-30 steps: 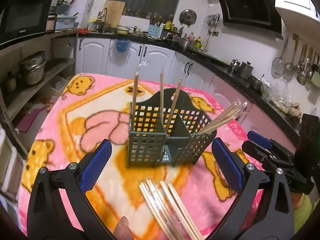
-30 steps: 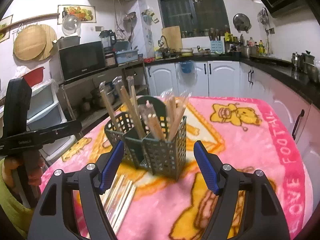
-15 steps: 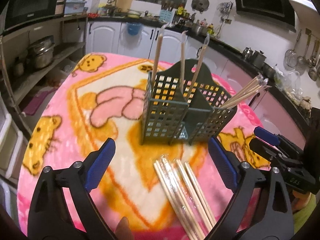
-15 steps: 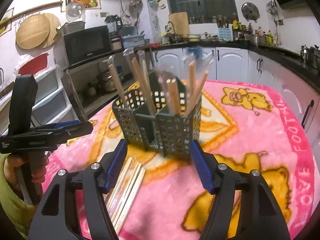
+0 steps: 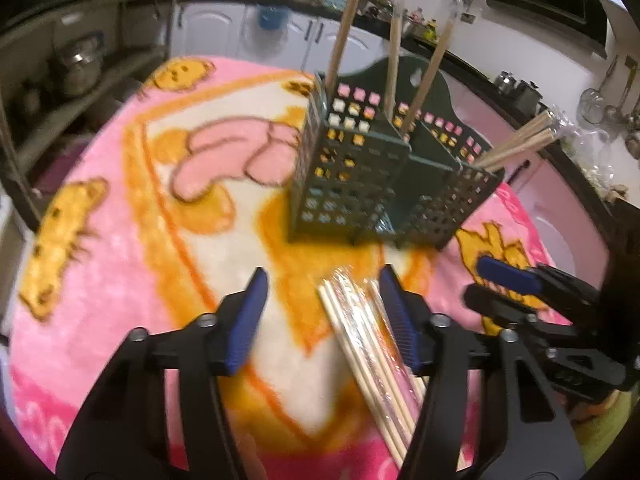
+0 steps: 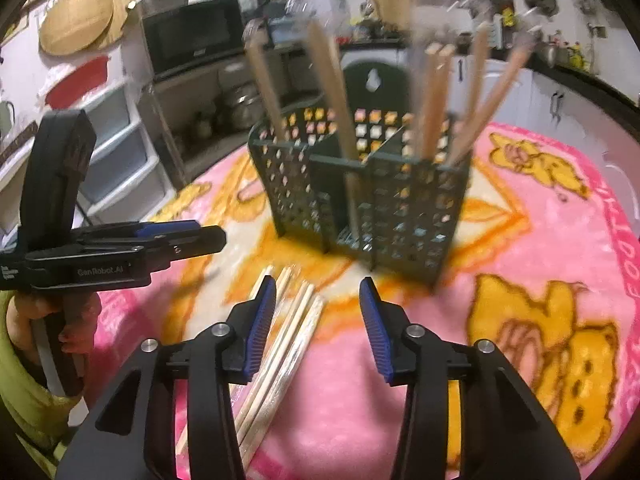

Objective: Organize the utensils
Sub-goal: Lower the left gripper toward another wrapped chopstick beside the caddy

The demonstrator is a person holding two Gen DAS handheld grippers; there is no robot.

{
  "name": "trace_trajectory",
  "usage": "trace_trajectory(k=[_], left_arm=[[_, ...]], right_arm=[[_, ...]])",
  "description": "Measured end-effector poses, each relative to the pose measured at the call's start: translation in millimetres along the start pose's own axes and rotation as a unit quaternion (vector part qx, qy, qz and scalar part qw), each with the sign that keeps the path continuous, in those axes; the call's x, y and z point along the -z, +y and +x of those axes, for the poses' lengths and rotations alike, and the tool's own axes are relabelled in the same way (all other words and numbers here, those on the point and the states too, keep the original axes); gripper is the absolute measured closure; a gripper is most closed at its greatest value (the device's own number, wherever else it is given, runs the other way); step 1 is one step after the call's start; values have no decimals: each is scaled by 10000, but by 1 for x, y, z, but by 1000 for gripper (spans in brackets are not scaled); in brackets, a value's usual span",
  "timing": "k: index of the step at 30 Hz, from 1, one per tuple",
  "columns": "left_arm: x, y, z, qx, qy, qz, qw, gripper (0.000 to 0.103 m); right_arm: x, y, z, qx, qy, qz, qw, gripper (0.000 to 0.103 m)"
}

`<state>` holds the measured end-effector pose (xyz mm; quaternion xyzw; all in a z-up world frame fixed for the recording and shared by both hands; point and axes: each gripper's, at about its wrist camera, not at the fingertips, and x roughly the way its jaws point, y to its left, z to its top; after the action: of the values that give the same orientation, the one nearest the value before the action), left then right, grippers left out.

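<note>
Looking down my left tongs (image 5: 322, 312), I see them open partway with nothing in them, low over the pink bear blanket (image 5: 120, 208) on the counter. Their right finger sits right beside the loose chopsticks (image 5: 368, 344). I count about four or five of these lying flat in a bunch, some in clear wrappers; the blur stops me being sure.

My right tongs (image 6: 318, 312) are open partway too and hold nothing. The same chopstick bunch (image 6: 280, 340) lies under their left finger.

One dark green holder (image 5: 384, 176) stands upright on the blanket, just past the bunch. It has several boxes inside. From the left view, three chopsticks stand in the left box and a few lean out of the right box. From the right view the holder (image 6: 360, 192) shows about six sticks, blurry.
</note>
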<state>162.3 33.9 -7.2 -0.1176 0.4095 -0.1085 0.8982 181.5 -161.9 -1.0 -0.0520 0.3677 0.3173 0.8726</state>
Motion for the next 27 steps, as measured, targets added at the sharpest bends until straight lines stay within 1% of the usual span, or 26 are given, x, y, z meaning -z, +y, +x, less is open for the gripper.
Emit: trace_trajectory(k=[2, 4, 6, 9, 15, 16, 17, 22, 27], left_arm=[[2, 2, 7, 128, 150, -61, 9998, 65], [3, 4, 14, 215, 274, -121, 9993, 67], [4, 5, 19, 288, 386, -181, 9987, 67], [4, 7, 28, 290, 519, -227, 9980, 67], [4, 10, 46, 304, 773, -266, 9962, 68], [4, 11, 50, 285, 803, -264, 9960, 71], [5, 12, 52, 268, 841, -284, 9957, 76], [5, 22, 57, 282, 891, -392, 9949, 84], [3, 32, 57, 338, 908, -532, 9939, 86]], right_arm=[[-2, 3, 10, -44, 164, -98, 9998, 67], [-4, 5, 19, -84, 268, -171, 9995, 69], [-6, 4, 27, -127, 361, -208, 9990, 69], [-7, 2, 40, -131, 556, -223, 9981, 71], [-9, -3, 55, -142, 756, -223, 9968, 71], [-9, -4, 57, -148, 782, -225, 9966, 71], [-11, -4, 58, -156, 808, -220, 9964, 71], [-16, -2, 68, -195, 937, -310, 9949, 71], [-18, 1, 80, -183, 1129, -435, 9925, 71]])
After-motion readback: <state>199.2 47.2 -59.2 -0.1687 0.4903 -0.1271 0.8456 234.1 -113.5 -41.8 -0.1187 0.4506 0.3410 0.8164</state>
